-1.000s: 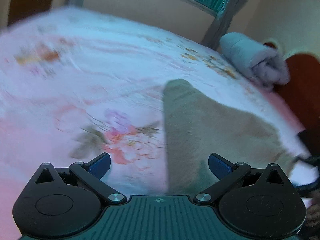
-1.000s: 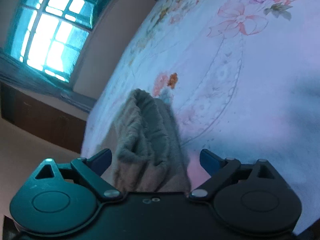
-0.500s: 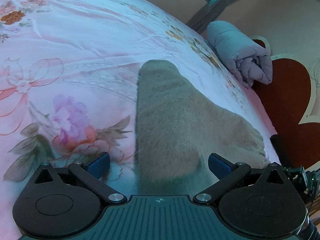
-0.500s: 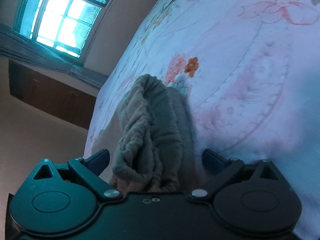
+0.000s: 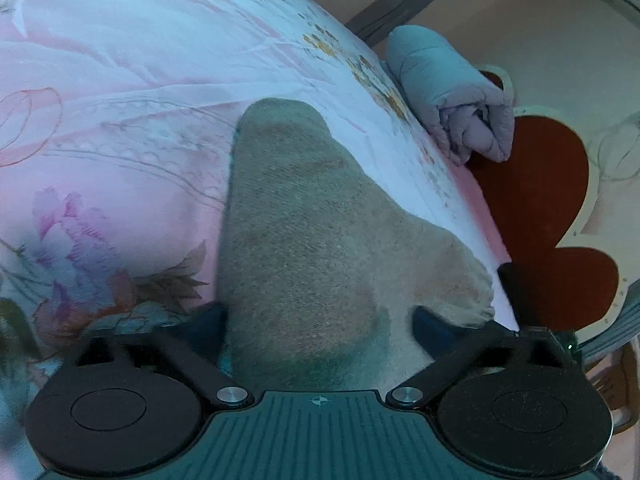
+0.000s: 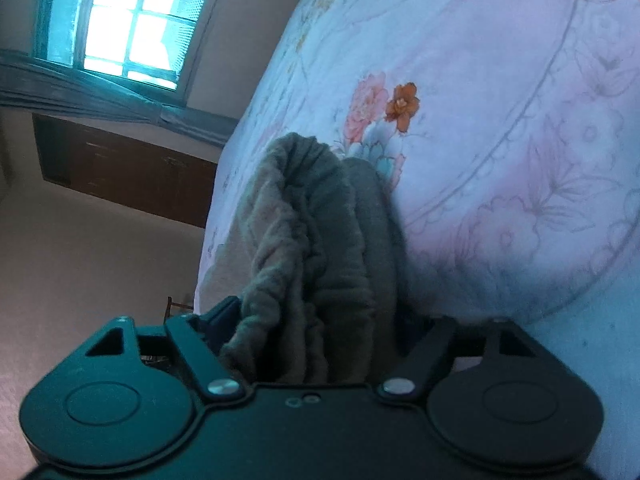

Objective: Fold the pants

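Note:
Grey-beige fleece pants (image 5: 320, 232) lie on a floral bedsheet (image 5: 120, 100). In the left wrist view a leg stretches away from my left gripper (image 5: 318, 324), whose blue fingertips (image 5: 434, 326) stand wide apart on either side of the cloth. In the right wrist view the bunched elastic waistband (image 6: 308, 248) runs into my right gripper (image 6: 320, 332); its fingers are close against the fabric on both sides, but the pads are largely hidden by cloth.
A rolled pale blue quilt (image 5: 452, 92) lies at the far right of the bed by a red and cream headboard (image 5: 548, 208). A bright window (image 6: 124, 20) and a dark wooden cabinet (image 6: 120, 168) stand beyond the bed edge.
Both grippers have moved forward over the pants, so the cloth now sits between the fingers. The right gripper's fingers have come in closer onto the waistband.

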`<state>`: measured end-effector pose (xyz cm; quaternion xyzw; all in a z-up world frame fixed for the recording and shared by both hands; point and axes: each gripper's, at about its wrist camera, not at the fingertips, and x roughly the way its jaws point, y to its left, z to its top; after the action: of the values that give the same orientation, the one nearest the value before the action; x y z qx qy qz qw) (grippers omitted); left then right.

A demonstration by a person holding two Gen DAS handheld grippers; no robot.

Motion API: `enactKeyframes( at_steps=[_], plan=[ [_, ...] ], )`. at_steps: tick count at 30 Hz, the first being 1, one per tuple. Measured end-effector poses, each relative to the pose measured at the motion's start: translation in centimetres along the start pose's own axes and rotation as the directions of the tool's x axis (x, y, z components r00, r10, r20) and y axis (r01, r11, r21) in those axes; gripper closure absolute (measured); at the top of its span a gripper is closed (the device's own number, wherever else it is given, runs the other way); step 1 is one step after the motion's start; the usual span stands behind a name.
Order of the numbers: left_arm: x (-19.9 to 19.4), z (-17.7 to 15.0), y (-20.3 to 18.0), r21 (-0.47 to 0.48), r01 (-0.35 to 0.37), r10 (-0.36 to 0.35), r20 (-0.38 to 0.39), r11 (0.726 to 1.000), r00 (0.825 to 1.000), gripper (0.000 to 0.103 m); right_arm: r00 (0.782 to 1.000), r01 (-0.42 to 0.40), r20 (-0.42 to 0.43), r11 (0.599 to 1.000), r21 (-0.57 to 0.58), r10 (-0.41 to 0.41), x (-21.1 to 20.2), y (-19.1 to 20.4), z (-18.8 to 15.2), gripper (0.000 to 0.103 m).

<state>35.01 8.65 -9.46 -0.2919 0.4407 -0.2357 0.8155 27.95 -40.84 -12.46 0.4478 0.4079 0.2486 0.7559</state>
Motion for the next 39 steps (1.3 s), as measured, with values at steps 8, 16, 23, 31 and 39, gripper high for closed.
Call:
enactKeyframes(
  at_steps=[8, 16, 23, 31, 39],
  plan=[
    [-1.2, -1.0, 0.6, -0.1, 0.136, -0.131, 0.055, 0.986, 0.99, 0.078, 1.0, -0.004, -0.02, 0.995, -0.099, 0.002, -1.0, 2.9, -0.4, 0.064],
    [-6.2, 1.0, -2.2, -0.037, 0.213, -0.204, 0.159, 0.976, 0.966, 0.079, 0.996, -0.088, -0.042, 0.966, -0.241, 0.081, -2.8, 10.5, 0.1, 0.065],
    [-9.8, 7.9, -3.0, 0.055, 0.16, -0.168, 0.23, 0.986, 0.958, 0.079, 0.984, -0.178, -0.072, 0.945, -0.273, 0.164, 0.8, 14.9, 4.7, 0.065],
    [-5.6, 17.0, 1.8, 0.023, 0.109, -0.111, 0.269, 0.994, 0.957, 0.079, 0.981, -0.186, -0.11, 0.95, -0.253, 0.163, 10.8, 15.9, 12.2, 0.065],
    [2.9, 19.9, 9.7, -0.069, 0.054, -0.038, 0.223, 0.996, 0.974, 0.078, 0.986, -0.12, -0.135, 0.978, -0.17, 0.098, 19.8, 10.3, 16.2, 0.062]
  ],
)
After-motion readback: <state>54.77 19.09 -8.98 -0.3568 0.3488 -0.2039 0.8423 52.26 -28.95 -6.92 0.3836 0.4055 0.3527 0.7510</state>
